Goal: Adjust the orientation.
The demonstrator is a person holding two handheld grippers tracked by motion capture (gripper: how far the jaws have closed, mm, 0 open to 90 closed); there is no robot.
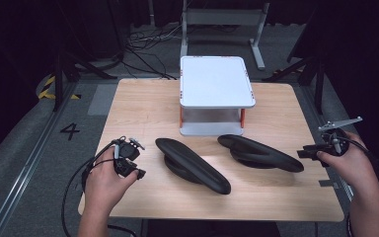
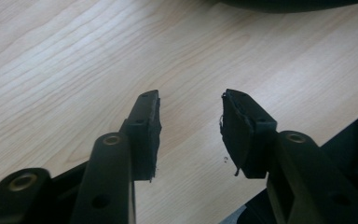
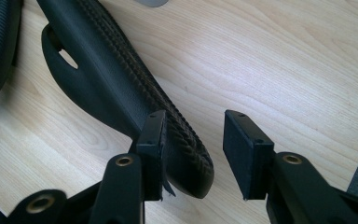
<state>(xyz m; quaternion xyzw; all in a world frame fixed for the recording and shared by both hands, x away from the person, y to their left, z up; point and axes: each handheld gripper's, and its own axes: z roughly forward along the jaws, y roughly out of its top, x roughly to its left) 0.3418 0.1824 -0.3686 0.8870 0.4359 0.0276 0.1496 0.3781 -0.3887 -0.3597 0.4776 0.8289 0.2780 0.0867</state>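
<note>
Ribbed black armrest pads [image 1: 193,165] on table [image 1: 296,202]

Two black armrests [image 1: 192,165] [image 1: 260,152], one white stand [image 1: 216,81]

- My left hand [image 1: 109,174] comes in from the bottom left, wrapped round the left hand-held gripper [image 1: 128,157], with its cable looping off to the left.
- Its jaws stand apart with nothing between them, pointed down and forward.
- My right hand [image 1: 346,160] reaches in from the bottom right and holds the right hand-held gripper [image 1: 308,150] pointing left.
- Those jaws are apart too; whether the left pad [image 3: 153,151] touches anything, I can't quite tell.
</note>
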